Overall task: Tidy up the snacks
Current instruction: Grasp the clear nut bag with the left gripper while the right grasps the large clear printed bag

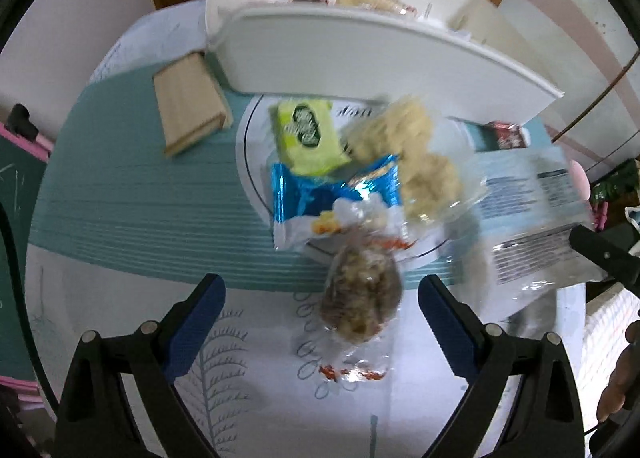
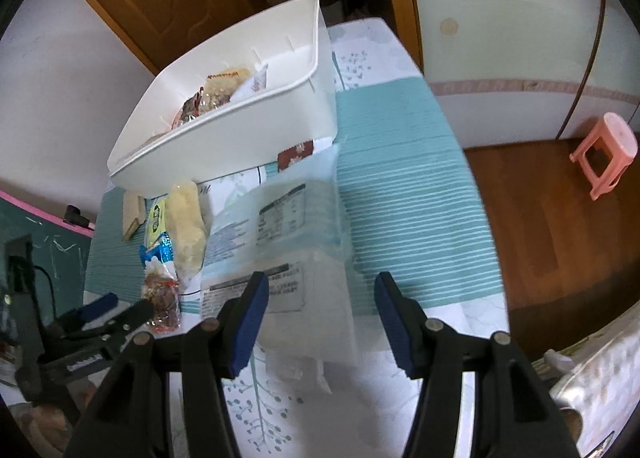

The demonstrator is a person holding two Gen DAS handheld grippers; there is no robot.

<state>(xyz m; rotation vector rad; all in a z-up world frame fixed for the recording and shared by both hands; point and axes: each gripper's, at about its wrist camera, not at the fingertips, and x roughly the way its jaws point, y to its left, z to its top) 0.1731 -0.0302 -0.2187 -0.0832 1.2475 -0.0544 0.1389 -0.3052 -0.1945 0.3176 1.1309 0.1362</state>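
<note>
Clear crinkled plastic, a small packet of brown nut snack (image 1: 360, 294), lay between the spread, empty jaws of the left gripper (image 1: 322, 300), just ahead of its blue pads. Beyond it sat a yellow-green wrapped bar (image 1: 308, 138), a blue foil pouch (image 1: 304, 194) and the white plastic bin (image 1: 380, 54). The right gripper (image 2: 318, 322), also spread and empty, stood over a large pale blue printed bag (image 2: 280, 226). A clean pick likely meant pinching the packet's filled middle, not its slippery ends.

Print on large packet (image 2: 276, 226) blurred, unreadable.
</note>
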